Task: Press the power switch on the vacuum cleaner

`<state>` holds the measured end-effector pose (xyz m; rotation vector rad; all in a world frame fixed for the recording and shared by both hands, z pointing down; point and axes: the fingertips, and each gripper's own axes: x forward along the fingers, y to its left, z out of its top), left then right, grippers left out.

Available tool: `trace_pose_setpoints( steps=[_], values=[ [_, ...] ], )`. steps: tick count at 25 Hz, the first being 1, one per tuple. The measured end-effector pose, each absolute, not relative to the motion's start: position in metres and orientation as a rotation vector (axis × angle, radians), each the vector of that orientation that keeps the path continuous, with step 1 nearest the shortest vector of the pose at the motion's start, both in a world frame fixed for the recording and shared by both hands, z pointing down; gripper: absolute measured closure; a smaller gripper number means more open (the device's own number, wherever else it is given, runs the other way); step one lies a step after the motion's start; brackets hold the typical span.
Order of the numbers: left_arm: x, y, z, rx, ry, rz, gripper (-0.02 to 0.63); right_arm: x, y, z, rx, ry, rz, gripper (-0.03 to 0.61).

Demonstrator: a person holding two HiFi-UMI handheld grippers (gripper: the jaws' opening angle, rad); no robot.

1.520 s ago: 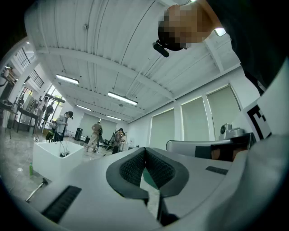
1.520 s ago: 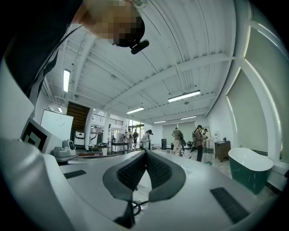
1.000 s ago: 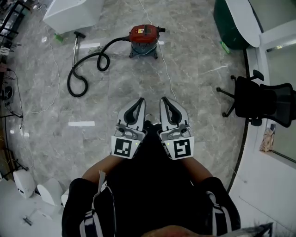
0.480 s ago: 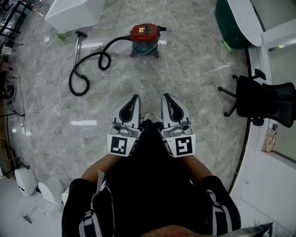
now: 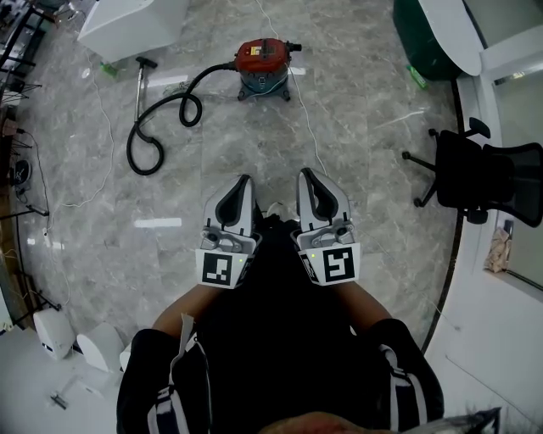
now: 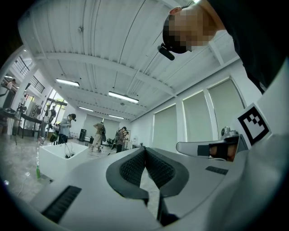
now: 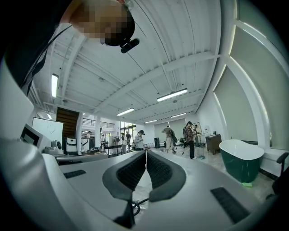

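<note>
A small vacuum cleaner (image 5: 262,69) with a red lid and a dark drum stands on the marble floor far ahead in the head view. Its black hose (image 5: 160,119) loops away to the left, ending in a metal wand (image 5: 138,86). I hold both grippers close to my body, well short of the vacuum. My left gripper (image 5: 243,180) and my right gripper (image 5: 302,174) sit side by side, both shut with nothing between the jaws. In the left gripper view the left gripper (image 6: 144,149) has its tips touching. The right gripper (image 7: 145,151) shows the same in its own view.
A white cord (image 5: 307,127) runs from the vacuum across the floor towards me. A black office chair (image 5: 479,179) stands at the right, a green tub (image 5: 424,42) at the far right, a white box (image 5: 131,25) at the far left. Several people stand far off.
The vacuum and floor have shifted slightly in the head view. Both grippers have edged a little lower in the picture and stayed shut.
</note>
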<state>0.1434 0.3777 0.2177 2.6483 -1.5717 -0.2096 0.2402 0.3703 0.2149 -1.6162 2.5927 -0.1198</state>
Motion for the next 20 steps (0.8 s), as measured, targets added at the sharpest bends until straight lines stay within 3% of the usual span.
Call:
trace_pose_setpoints(
  steps=[20],
  values=[
    [0.142,0.327,0.222,2.586,-1.543,-0.322,0.595,0.229,0.326,0.221,-1.615,2.644,-0.090,0.558]
  ],
)
